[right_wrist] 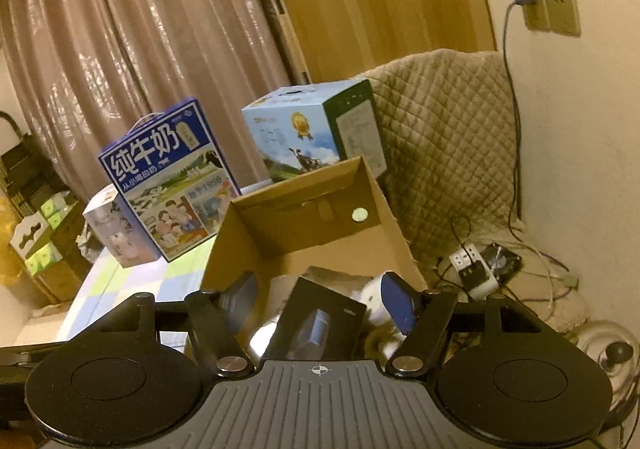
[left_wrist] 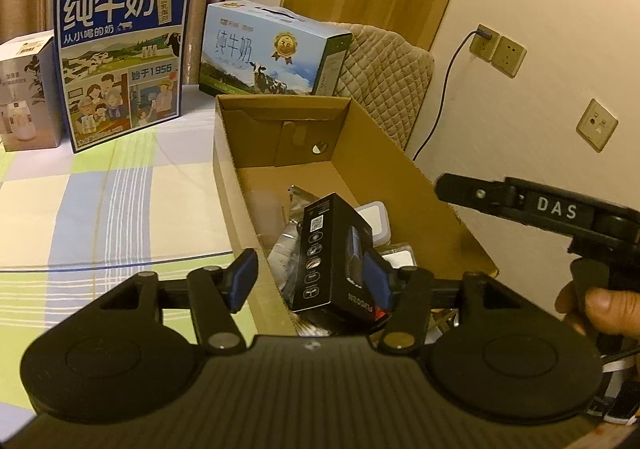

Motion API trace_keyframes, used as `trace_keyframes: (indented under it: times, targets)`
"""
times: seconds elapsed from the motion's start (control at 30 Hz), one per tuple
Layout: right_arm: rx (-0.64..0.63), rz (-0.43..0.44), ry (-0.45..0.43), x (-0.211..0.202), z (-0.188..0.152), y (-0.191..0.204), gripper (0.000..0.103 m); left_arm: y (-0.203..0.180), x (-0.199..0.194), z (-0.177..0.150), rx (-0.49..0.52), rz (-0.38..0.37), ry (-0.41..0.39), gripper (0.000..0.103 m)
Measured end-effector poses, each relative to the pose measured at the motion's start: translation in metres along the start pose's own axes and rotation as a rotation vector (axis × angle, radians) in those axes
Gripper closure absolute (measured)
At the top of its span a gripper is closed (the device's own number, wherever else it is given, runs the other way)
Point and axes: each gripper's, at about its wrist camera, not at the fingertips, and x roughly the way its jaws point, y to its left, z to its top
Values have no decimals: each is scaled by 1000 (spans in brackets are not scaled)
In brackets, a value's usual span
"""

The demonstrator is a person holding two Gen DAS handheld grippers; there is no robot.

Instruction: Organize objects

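An open cardboard box (left_wrist: 400, 177) stands on the checked tablecloth and holds a black product box (left_wrist: 332, 257), silver foil packets (left_wrist: 286, 249) and a white square item (left_wrist: 372, 219). My left gripper (left_wrist: 312, 281) is open, hovering over the box's near left wall; its right finger is beside the black box. My right gripper (right_wrist: 320, 301) is open above the same cardboard box (right_wrist: 304, 225), with the black product box (right_wrist: 316, 325) below and between its fingers. The right gripper's body and the hand holding it show in the left wrist view (left_wrist: 560, 209).
A dark blue milk carton (left_wrist: 120, 57), a light blue milk carton (left_wrist: 272, 49) and a white box (left_wrist: 28, 93) stand at the table's far side. A quilted chair (left_wrist: 384, 81) is behind. A power strip and cables (right_wrist: 472, 265) lie on the floor at right.
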Motion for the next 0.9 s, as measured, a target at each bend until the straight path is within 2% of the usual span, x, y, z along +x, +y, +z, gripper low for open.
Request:
trace_keyframes:
  times: [0.13, 0.2, 0.27, 0.37, 0.6, 0.8, 0.9]
  targets:
    - [28, -16, 8, -17, -3, -2, 37, 0, -9, -4, -2, 4, -3, 41]
    - [19, -19, 8, -28, -5, 1, 37, 0, -16, -8, -8, 9, -9, 24]
    - [12, -19, 9, -39, -7, 7, 37, -1, -26, -12, -10, 29, -29, 12]
    - [0, -20, 17, -57, -10, 17, 37, -3, -42, -19, 18, 56, -50, 2]
    - [-78, -35, 61, -92, -29, 44, 37, -5, -89, -39, 3, 95, -89, 1]
    - [-164, -51, 100, -116, -54, 63, 37, -5, -123, -59, -31, 97, -76, 1]
    - [-195, -44, 102, -129, -64, 71, 37, -10, -140, -69, -23, 129, -83, 1]
